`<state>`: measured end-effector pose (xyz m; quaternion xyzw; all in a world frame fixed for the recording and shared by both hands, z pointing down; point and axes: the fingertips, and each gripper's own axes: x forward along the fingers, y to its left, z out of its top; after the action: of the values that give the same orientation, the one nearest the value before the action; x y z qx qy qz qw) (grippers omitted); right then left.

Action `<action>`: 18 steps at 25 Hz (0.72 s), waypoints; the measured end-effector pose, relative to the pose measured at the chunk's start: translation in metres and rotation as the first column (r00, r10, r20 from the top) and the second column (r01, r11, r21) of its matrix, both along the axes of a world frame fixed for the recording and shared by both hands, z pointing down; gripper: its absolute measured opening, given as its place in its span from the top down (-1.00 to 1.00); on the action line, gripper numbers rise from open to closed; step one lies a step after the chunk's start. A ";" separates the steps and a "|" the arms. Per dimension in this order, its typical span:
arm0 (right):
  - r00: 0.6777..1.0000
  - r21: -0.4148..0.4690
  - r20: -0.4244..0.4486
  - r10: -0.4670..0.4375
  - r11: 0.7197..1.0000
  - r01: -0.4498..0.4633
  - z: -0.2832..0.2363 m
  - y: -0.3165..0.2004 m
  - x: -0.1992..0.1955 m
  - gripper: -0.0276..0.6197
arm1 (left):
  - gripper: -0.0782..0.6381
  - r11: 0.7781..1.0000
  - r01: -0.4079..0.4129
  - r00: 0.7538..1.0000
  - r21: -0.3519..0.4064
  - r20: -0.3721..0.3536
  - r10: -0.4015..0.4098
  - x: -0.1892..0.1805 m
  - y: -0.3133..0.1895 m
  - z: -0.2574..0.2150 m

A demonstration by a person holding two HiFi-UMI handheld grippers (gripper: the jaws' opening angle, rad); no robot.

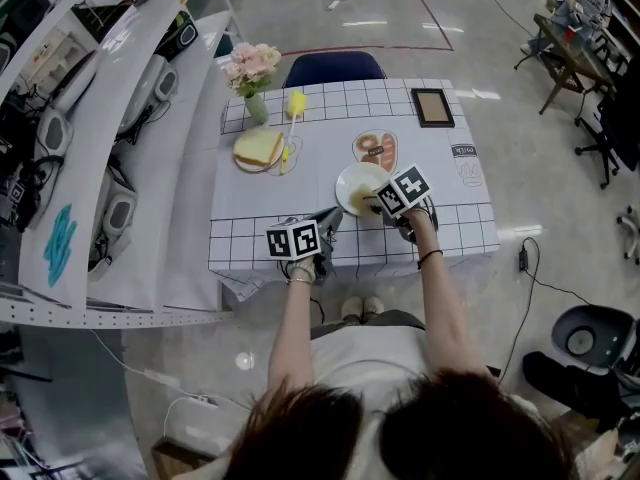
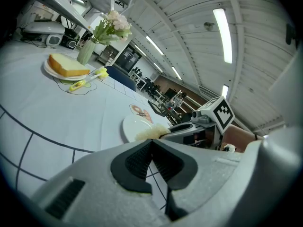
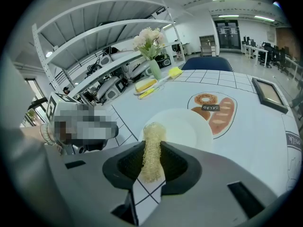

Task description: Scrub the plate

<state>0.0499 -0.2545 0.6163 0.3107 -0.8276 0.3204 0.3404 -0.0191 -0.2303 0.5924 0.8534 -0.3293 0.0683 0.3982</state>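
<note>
Forward, right hand-held gripper (image 3: pixel 152 146) pinches scrubber (image 3: pixel 152 130) at plate (image 3: pixel 190 126).

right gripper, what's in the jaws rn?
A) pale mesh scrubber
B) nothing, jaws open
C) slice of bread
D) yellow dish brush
A: the right gripper view shows the right gripper shut on a pale mesh scrubber, with the scrubber's tip poking out over the near edge of the white plate.
</note>
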 end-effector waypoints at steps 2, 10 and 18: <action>1.000 -0.003 0.005 -0.007 1.000 0.007 0.000 0.000 -0.003 0.69 | 0.75 1.000 0.006 1.000 -0.001 0.001 -0.006 -0.002 -0.001 0.000; 0.999 -0.005 0.024 -0.035 0.999 0.035 0.001 0.000 -0.014 0.69 | 0.75 1.000 0.026 1.000 -0.002 0.003 -0.026 -0.006 -0.002 0.001; 0.997 -0.004 0.044 -0.067 0.998 0.067 0.001 -0.003 -0.026 0.69 | 0.75 0.999 0.052 0.999 -0.003 0.004 -0.052 -0.014 -0.004 0.001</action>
<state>0.0237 -0.2573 0.6174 0.2748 -0.8439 0.3179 0.3336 -0.0330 -0.2347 0.5938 0.8437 -0.3522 0.0600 0.4008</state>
